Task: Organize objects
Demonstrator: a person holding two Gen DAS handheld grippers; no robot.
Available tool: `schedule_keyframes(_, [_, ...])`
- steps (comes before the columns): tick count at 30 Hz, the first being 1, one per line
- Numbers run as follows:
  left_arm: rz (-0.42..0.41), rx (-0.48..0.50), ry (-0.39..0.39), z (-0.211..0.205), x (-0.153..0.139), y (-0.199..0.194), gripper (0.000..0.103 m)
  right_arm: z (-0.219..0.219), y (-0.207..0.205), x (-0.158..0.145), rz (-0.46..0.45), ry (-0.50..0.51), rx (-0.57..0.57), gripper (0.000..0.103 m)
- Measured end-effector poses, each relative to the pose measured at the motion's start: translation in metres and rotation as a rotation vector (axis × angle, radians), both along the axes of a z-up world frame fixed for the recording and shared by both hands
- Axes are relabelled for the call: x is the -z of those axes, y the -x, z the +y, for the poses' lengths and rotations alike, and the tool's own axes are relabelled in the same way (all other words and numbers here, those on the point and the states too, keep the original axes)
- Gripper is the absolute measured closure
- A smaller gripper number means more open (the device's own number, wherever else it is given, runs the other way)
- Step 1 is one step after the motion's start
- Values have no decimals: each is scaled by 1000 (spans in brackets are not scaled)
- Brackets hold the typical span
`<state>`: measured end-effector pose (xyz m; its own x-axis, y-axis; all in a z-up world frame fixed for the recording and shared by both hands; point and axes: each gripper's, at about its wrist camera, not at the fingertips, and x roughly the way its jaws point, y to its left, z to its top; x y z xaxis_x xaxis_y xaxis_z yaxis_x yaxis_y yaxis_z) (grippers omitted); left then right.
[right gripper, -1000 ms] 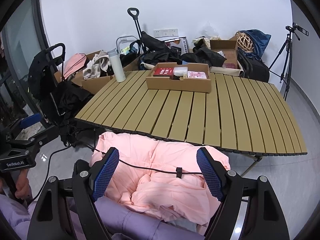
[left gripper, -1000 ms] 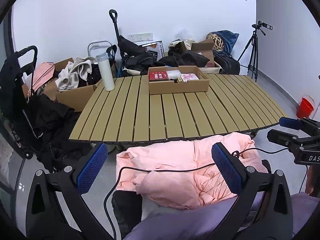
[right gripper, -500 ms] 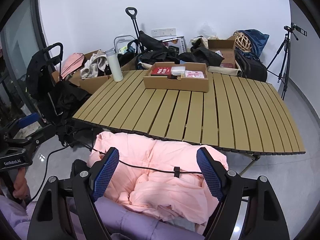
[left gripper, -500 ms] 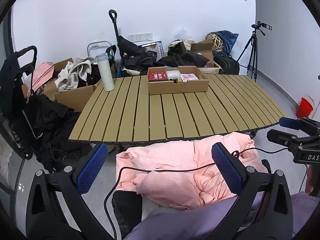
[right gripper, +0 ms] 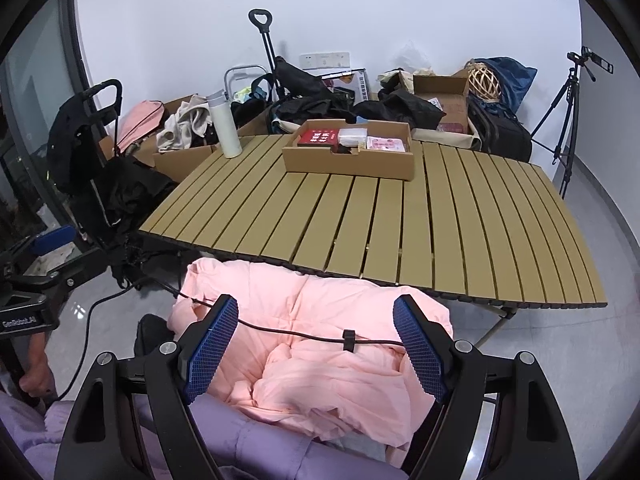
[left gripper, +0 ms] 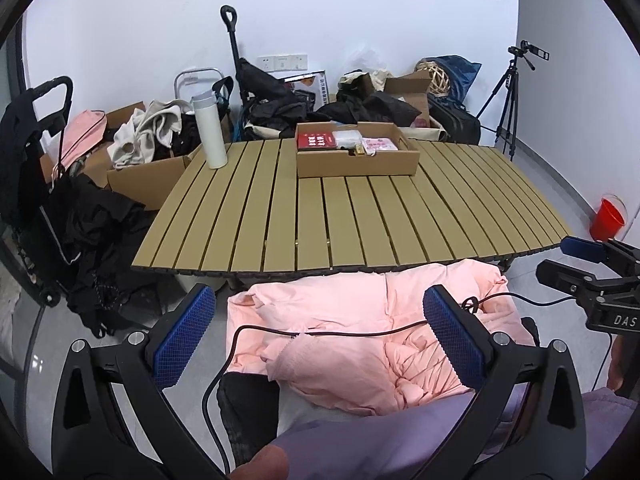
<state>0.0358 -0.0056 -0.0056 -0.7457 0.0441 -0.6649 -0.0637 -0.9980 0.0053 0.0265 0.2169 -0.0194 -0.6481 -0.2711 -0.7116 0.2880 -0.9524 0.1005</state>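
Tools both wide and holding nothing, left tool (left gripper: 318,346) and right tool (right gripper: 316,354) above a pink jacket (right gripper: 320,344) heaped just before the slatted table (right gripper: 400,224), cardboard tray (right gripper: 348,156) and white bottle (right gripper: 228,126) along its far edge.

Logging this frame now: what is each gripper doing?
Left gripper: open, holding nothing, above the pink jacket.
Right gripper: open, holding nothing.
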Motion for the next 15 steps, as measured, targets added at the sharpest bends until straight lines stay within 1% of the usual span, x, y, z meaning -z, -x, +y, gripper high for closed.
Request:
schedule_keyframes(8, [21, 5, -9, -1, -2, -2, 0, 7, 1, 1, 1, 5, 21, 20])
schedule_keyframes(10, [19, 5, -5, 0, -2, -3, 0, 8, 1, 1, -1, 6, 25, 20])
schedule_keyframes(15, [10, 12, -27, -2, 1, -1, 0, 11, 1, 1, -1, 7, 30, 20])
